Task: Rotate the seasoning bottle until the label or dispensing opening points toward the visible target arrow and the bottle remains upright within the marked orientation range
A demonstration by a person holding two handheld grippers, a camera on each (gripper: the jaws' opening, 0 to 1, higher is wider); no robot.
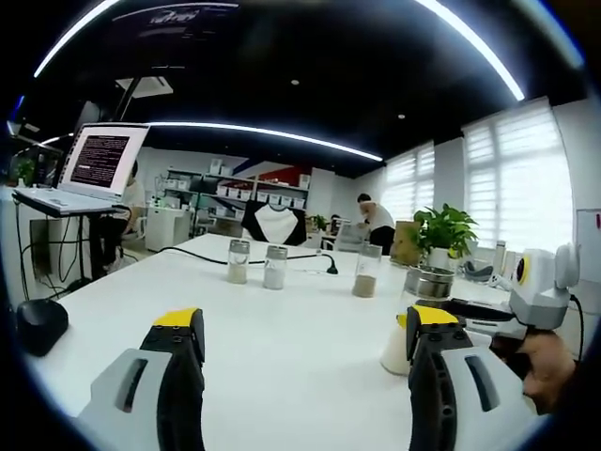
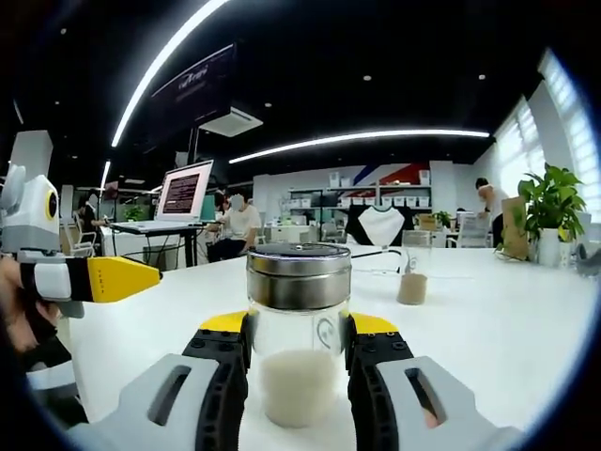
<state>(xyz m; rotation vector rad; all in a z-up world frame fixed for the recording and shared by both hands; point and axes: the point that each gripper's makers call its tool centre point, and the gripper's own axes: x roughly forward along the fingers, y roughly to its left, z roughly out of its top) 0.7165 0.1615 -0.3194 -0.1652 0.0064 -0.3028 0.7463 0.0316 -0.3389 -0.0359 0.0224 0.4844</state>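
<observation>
Right gripper view: my right gripper (image 2: 299, 362) jaws clamp the seasoning bottle (image 2: 299, 329) at both sides, bottle upright on white table (image 2: 488, 319), axis vertical btwn jaws. Left gripper (image 1: 305, 352) wide open, empty, bottle just to its right. No target arrow seen

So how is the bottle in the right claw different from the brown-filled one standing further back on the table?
The held seasoning bottle has pale, whitish contents; the far bottle holds tan-brown powder. The held one sits between the right claw's jaws; the far one stands free on the white table. Both are upright clear bottles, only partly filled.
</observation>
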